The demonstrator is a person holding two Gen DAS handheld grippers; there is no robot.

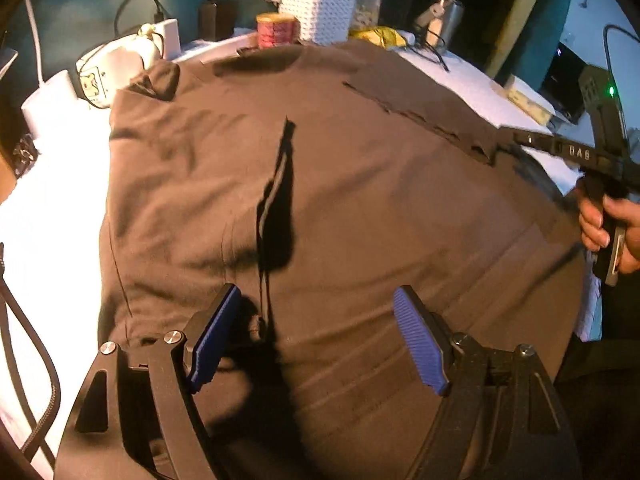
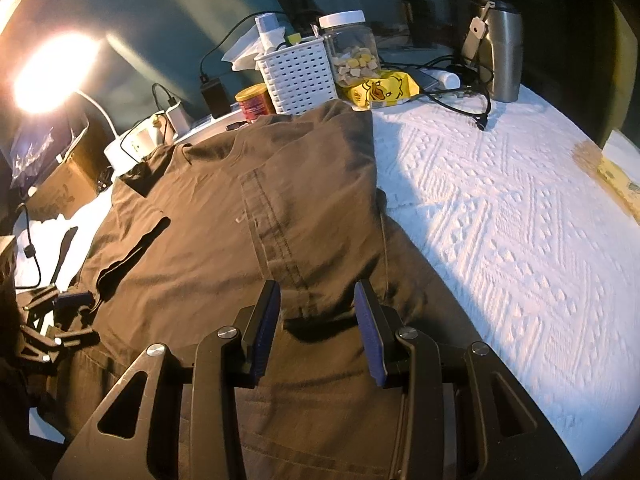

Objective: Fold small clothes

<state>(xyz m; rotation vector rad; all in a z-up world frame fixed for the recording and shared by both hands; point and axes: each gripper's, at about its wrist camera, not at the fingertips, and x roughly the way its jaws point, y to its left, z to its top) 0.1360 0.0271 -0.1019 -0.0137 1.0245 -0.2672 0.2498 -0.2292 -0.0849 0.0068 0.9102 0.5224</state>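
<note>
Left wrist view: the left claw (image 1: pixel 320 340) tilts down over the brown shirt (image 1: pixel 320 184), which spreads on the white cloth (image 1: pixel 60 208) ahead of and under it. Its blue pads (image 1: pixel 420 340) stand wide apart and hold nothing. Far right of it, a hand (image 1: pixel 608 224) grips the handle of the right claw (image 1: pixel 560 148), whose tip lies at the shirt's folded edge.

Right wrist view: the right claw (image 2: pixel 318 328) angles down at the shirt (image 2: pixel 224 216), its pads about half apart. A raised fold with a stitched hem sits between them; whether they pinch it is hard to tell. Beyond stands a white basket (image 2: pixel 298 76). The left claw (image 2: pixel 60 312) is low at far left.
</note>
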